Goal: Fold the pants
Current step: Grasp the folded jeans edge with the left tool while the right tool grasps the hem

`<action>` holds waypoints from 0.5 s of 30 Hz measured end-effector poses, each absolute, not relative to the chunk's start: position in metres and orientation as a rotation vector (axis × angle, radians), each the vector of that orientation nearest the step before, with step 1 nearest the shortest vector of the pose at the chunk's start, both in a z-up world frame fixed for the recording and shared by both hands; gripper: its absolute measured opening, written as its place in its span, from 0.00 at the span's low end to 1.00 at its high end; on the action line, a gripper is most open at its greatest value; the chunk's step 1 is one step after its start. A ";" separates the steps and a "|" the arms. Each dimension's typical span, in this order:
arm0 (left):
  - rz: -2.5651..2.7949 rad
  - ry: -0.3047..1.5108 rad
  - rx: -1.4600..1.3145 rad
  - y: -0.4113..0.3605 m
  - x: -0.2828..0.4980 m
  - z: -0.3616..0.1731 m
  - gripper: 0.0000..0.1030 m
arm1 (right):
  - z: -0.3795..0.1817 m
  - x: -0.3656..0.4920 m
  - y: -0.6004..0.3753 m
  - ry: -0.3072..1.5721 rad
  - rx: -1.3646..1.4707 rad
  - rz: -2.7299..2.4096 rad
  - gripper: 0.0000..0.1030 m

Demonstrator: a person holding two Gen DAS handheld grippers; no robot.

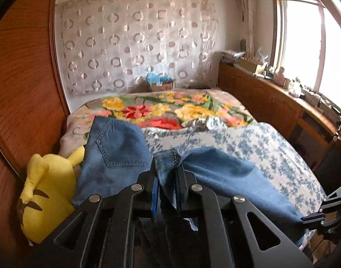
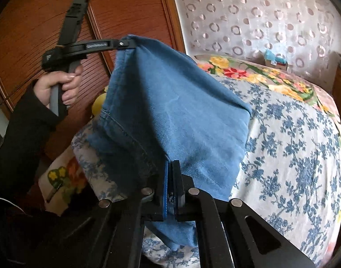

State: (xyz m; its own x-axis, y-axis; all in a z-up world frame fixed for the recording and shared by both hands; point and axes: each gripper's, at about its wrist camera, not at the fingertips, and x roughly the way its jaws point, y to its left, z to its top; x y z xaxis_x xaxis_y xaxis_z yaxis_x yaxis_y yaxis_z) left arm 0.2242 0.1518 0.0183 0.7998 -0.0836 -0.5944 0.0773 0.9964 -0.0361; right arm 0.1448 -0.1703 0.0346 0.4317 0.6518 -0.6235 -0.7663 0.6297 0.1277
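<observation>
A pair of blue denim pants (image 1: 116, 154) hangs between my two grippers above the bed. My left gripper (image 1: 167, 169) is shut on a hemmed edge of the pants; a back pocket shows to its left. My right gripper (image 2: 170, 169) is shut on another edge of the pants (image 2: 170, 102), which drape up and over toward the left gripper (image 2: 128, 43), seen held high in a hand at the upper left. The right gripper (image 1: 313, 217) also shows at the lower right of the left wrist view, pinching the cloth.
The bed (image 2: 293, 147) has a blue-flowered white sheet and a bright floral blanket (image 1: 161, 109) at its far end. A yellow plush toy (image 1: 45, 196) lies at the bed's left edge by a wooden wardrobe (image 1: 20, 89). A wooden counter (image 1: 270, 98) with clutter runs along the right under a window.
</observation>
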 end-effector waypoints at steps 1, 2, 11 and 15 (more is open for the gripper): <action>-0.086 0.649 -0.017 0.152 0.224 0.014 0.13 | 0.033 0.145 -0.169 0.690 -0.190 0.881 0.03; -0.087 0.660 -0.022 0.153 0.223 0.010 0.13 | 0.031 0.146 -0.170 0.693 -0.192 0.870 0.03; -0.061 0.728 -0.094 0.159 0.195 -0.017 0.48 | 0.031 0.155 -0.169 0.702 -0.189 0.777 0.09; -0.072 0.725 -0.104 0.154 0.173 -0.023 0.48 | 0.037 0.153 -0.169 0.676 -0.192 0.741 0.19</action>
State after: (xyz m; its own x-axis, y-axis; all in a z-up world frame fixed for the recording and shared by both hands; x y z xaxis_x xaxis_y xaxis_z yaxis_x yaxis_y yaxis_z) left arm 0.1729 0.1544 -0.0234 0.7465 -0.1012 -0.6577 0.0293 0.9924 -0.1195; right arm 0.1530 -0.1686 0.0375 0.5391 0.5592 -0.6298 -0.6781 0.7317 0.0693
